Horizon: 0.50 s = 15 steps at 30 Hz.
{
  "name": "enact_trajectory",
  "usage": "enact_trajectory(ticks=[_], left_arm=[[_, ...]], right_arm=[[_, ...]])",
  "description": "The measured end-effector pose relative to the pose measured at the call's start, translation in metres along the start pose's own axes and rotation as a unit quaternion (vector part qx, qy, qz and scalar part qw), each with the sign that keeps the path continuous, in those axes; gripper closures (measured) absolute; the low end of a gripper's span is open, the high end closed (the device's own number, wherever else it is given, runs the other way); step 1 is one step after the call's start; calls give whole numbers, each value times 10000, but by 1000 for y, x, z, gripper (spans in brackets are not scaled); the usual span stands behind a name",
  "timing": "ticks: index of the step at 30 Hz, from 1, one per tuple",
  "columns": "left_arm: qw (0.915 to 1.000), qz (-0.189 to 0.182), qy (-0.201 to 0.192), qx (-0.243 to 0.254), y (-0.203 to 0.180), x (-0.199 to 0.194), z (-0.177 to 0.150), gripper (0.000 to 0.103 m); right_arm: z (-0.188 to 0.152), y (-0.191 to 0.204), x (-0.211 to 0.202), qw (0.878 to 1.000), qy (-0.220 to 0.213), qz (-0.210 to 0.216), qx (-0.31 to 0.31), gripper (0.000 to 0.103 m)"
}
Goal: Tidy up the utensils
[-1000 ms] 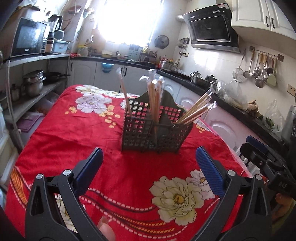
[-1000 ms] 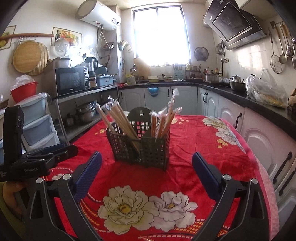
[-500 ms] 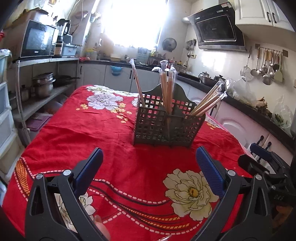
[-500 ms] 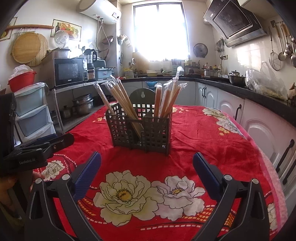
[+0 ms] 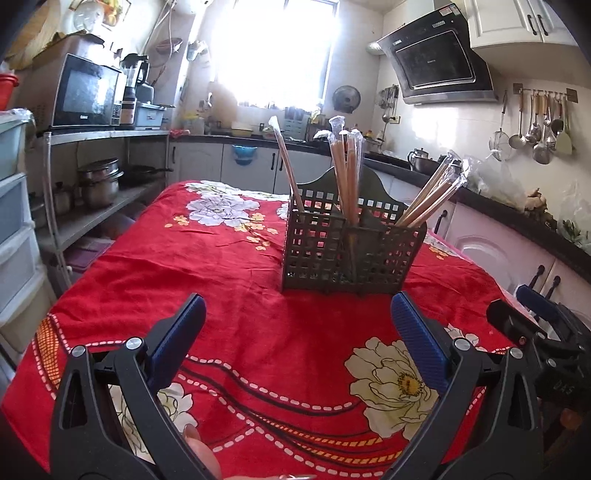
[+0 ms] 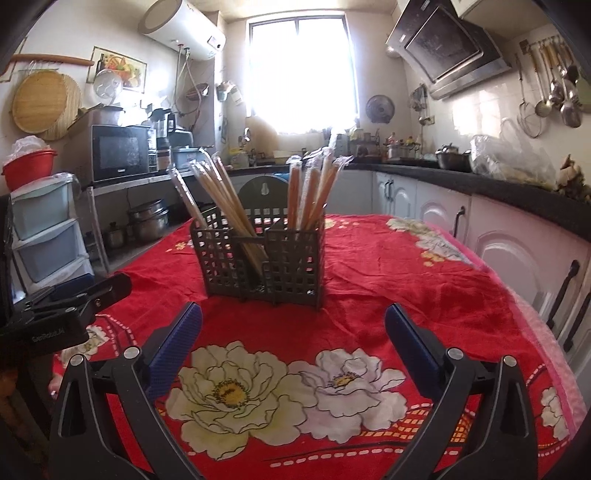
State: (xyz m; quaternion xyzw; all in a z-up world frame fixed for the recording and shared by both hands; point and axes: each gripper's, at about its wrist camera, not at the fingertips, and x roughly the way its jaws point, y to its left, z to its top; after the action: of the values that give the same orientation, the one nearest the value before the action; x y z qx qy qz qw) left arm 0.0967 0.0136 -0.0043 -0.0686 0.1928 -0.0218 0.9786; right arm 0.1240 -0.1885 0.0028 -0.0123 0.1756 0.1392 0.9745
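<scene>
While both tools hover low over the red floral tablecloth (image 5: 229, 280), the left gripper (image 5: 298, 317) is spread wide with nothing between its blue-padded fingers (image 5: 184, 325), touching neither cloth nor caddy, and the right gripper (image 6: 293, 325) is likewise released and empty, its fingers (image 6: 410, 339) well apart. At twelve o'clock from each, near but not touched, stands the dark lattice utensil caddy (image 5: 351, 251) on the cloth, holding the plastic-wrapped chopsticks (image 5: 345, 166) upright or leaning in its compartments. The left wrist view shows three groups: a single wrapped pair leaning toward eleven o'clock, a bundle standing in the middle, and another bundle fanning toward two o'clock; it also shows the right gripper's body at four o'clock. The right wrist view, from another side, shows the caddy (image 6: 264, 254) with two clusters of chopsticks (image 6: 314, 184), one slanting toward ten o'clock, one nearly upright, plus the left gripper's black body at nine o'clock and a white water heater (image 6: 184, 27) high on the wall. A fingertip (image 5: 195, 446) shows at the bottom edge of the left view, mostly cut off. The window glare washes out the far counter, and the lower ends of the chopsticks are hard to make out behind the lattice.
</scene>
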Motion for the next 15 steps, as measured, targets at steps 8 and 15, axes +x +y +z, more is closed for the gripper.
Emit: enact_trajectory(ticks=[8,15], left_arm=[[9994,217,-255,88,-2,-4,0,11],[9993,149,-329,132,-2,-7,-1,11]], right_arm=[[-3,1,-3,9998,-183,-71,-61,6],[-4,-4,-6,9997,-228,-45,104,6]])
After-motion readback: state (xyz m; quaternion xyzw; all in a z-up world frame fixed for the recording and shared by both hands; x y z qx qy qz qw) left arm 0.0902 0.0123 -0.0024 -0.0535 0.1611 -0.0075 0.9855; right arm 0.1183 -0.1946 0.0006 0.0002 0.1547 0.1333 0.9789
